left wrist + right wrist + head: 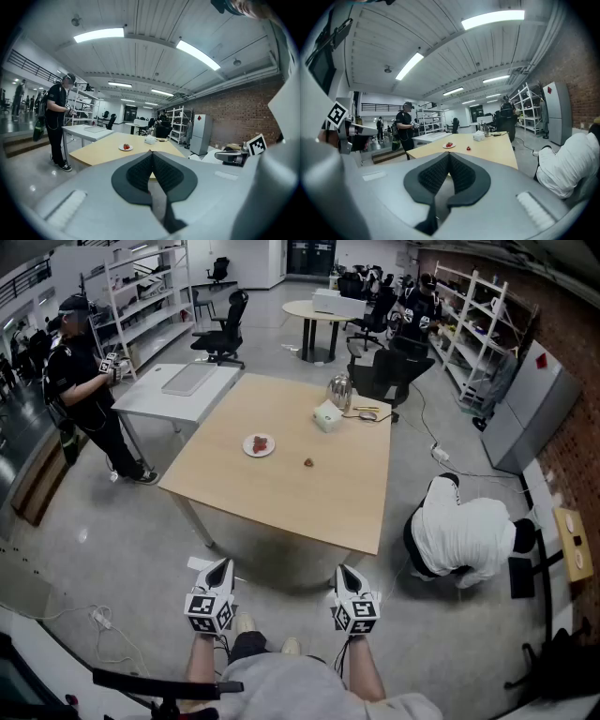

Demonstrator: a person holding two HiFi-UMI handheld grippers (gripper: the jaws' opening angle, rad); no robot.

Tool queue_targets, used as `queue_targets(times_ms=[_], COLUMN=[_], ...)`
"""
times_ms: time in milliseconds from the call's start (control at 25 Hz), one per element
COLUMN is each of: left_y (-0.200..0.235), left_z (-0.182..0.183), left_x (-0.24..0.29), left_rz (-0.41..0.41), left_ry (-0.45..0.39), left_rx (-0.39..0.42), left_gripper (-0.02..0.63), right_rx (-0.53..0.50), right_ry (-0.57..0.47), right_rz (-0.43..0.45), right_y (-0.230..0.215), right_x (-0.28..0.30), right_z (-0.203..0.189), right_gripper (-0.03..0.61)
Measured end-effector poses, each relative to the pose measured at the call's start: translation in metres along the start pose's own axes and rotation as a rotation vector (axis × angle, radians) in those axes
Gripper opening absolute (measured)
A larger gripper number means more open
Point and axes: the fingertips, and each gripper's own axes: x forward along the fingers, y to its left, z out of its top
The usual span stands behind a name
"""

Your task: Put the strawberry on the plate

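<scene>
Nearest, the left claw [220,568] and the right claw [345,573] hang side by side over the floor, each with its jaws pressed together on nothing. Ahead stands the light wooden rectangular bench [281,488]. The small red strawberry [308,462] lies on its bare top, near the round white plate [247,447] but apart from it.

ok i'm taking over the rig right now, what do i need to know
Left tongs: shut, empty.
Right tongs: shut, empty.
Both are held short of the table, touching nothing.
The strawberry lies loose on the table, right of the plate and apart from it. The plate carries some red fruit.
Done: nothing yet.
Left: step up, open one set of tongs, grip the strawberry, set it on the plate.
</scene>
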Motion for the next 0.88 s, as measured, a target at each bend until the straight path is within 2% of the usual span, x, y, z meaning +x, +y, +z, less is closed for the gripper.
queue_targets(times_ms=[880], left_y=[-0.017], left_z=[0.003], left_x=[0.033], left_rz=[-0.013], left_ry=[0.005], left_rx=[0.006], left_gripper=[0.020], right_rx=[0.000], right_ry=[0.009], right_rz=[0.020], right_y=[-0.021], right_x=[0.014], right_z=[-0.003], right_gripper=[0.008])
